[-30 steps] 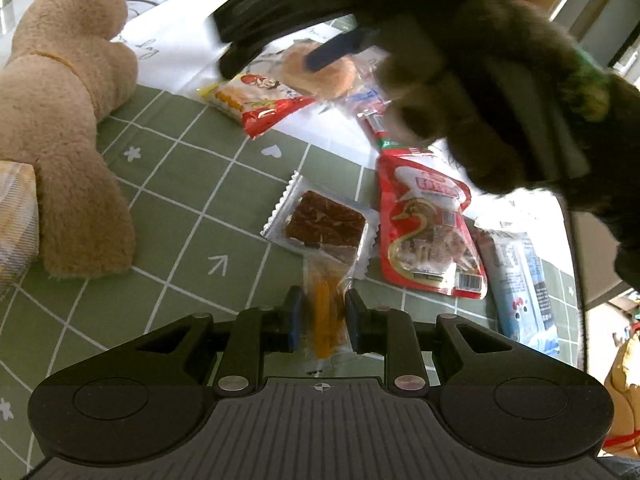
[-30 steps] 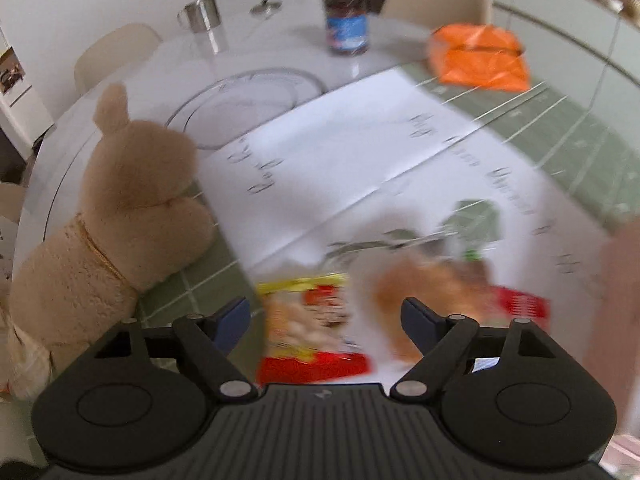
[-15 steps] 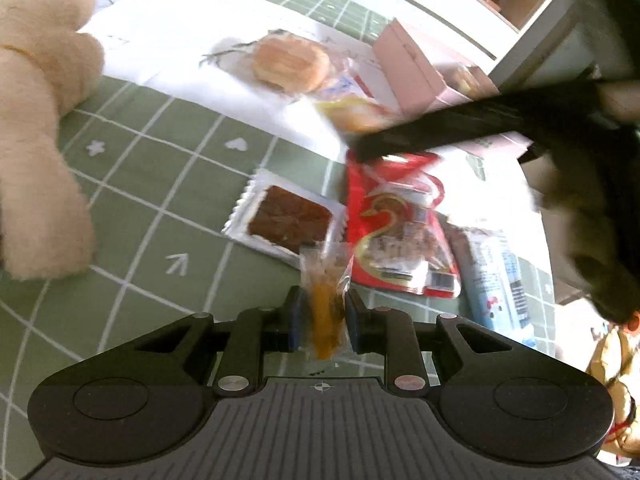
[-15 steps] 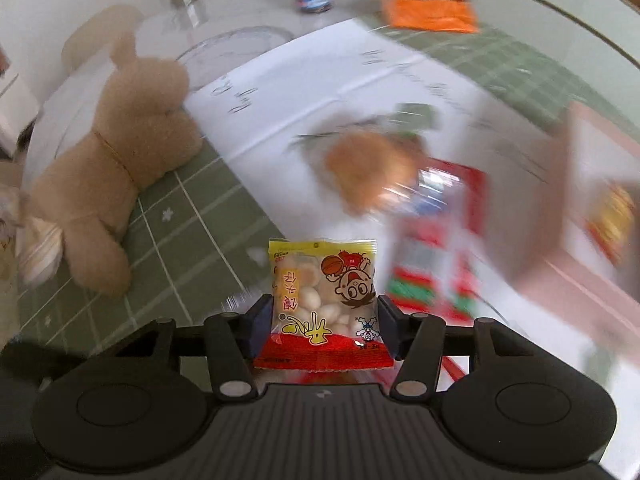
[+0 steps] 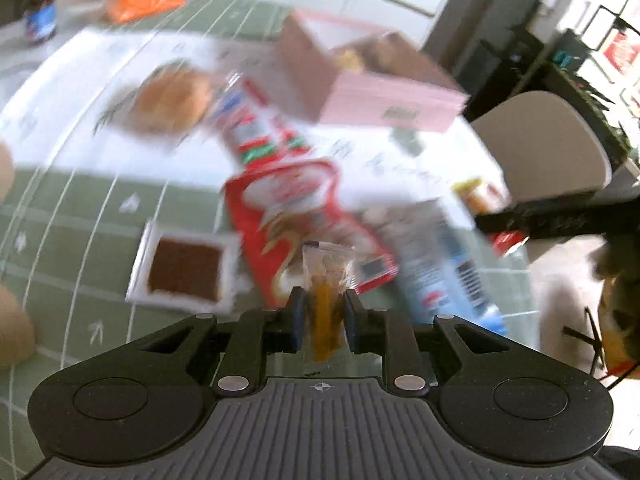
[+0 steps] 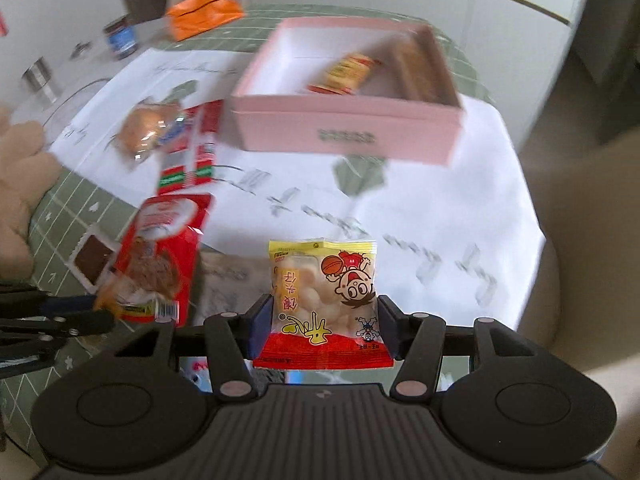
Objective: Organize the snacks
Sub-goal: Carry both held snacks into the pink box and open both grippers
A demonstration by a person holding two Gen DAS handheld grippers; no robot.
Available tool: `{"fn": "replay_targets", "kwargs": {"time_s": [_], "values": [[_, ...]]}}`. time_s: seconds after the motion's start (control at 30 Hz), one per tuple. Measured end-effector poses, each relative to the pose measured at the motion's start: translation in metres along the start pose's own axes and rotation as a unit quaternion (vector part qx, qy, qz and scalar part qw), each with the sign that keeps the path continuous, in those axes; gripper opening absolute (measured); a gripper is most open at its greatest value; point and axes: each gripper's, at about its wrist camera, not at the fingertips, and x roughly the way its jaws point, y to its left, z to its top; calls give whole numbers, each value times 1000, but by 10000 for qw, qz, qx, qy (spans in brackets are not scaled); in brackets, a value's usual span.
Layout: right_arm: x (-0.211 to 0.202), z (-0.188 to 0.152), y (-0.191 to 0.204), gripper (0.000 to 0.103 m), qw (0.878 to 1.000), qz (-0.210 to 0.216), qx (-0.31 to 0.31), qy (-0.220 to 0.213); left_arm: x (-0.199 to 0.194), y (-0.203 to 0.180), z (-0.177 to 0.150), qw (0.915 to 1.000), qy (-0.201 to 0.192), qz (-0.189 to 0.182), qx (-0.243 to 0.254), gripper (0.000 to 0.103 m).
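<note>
My left gripper [image 5: 320, 304] is shut on a thin clear packet holding an orange stick snack [image 5: 326, 280], lifted above the table. My right gripper [image 6: 324, 312] is shut on a yellow-and-red snack bag [image 6: 320, 292] with a cartoon face, held over the white paper in front of the pink box [image 6: 344, 120]. The open box holds a yellow packet [image 6: 352, 70]. On the table lie a wrapped bun [image 5: 172, 100], a red pouch [image 5: 292, 216], a brown square packet [image 5: 186, 268], a blue-white packet [image 5: 444, 256] and long red-green packets [image 6: 192, 148].
A plush toy [image 6: 20, 168] lies at the left on the green checked cloth [image 5: 80, 216]. An orange bag [image 6: 204, 10], a jar [image 6: 120, 38] and a metal cup [image 6: 38, 78] stand at the back. A beige chair [image 5: 548, 148] is beyond the table's right edge.
My right gripper closed on the yellow-and-red bag and carried it right, toward the pink box. My left gripper rose and swung right with the orange stick packet in it.
</note>
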Motion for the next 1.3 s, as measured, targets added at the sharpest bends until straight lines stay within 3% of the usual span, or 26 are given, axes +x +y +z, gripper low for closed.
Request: {"fn": "replay_targets", "kwargs": {"time_s": [0.07,0.17,0.3,0.33,0.4,0.47,0.53,0.7,0.83,0.9,0.93,1.0,1.07,1.3], "values": [[-6,-8,-7,55,9999,-5,114,-59,-13,-7,18,9995,-179,-247,0,24],[-15,-14,-9,55,9997,-97,89,-195,-37,-21,66,9950,-779,-621,115,24],[-29,-5,-11,55,9988,-75,92,-477,-54,-38,158,9776,-1805,-1081,76,26],[-30,-2,-11,55,9986,-40,98,-509,-48,-42,183,9753,-1878,-1162,90,27],[-32,5,-9,55,9984,-36,41,-567,-30,-43,219,9785,-1760,-1071,-4,28],[-36,7,-8,55,9978,-92,-38,-648,-15,-36,233,9815,-1677,-914,-129,28],[-42,8,-11,55,9972,-75,-26,-743,-2,-22,231,9839,-1614,-741,-181,28],[-61,25,-24,55,9946,167,161,-1016,30,44,209,9912,-1186,144,-577,28],[-86,95,-27,56,9855,329,136,-1656,57,87,202,9901,-889,696,-832,28],[-91,140,-33,77,9805,511,192,-1889,67,104,195,9897,-717,899,-848,28],[-87,164,-36,91,9818,488,224,-1824,69,112,190,9899,-634,955,-839,28],[-77,193,-42,90,9840,373,306,-1713,75,122,177,9909,-471,977,-795,28],[-67,201,-45,90,9854,190,400,-1643,71,125,161,9919,-488,916,-733,28],[2,158,-21,90,9955,362,348,-809,49,115,105,9936,-494,536,-860,28]]}}
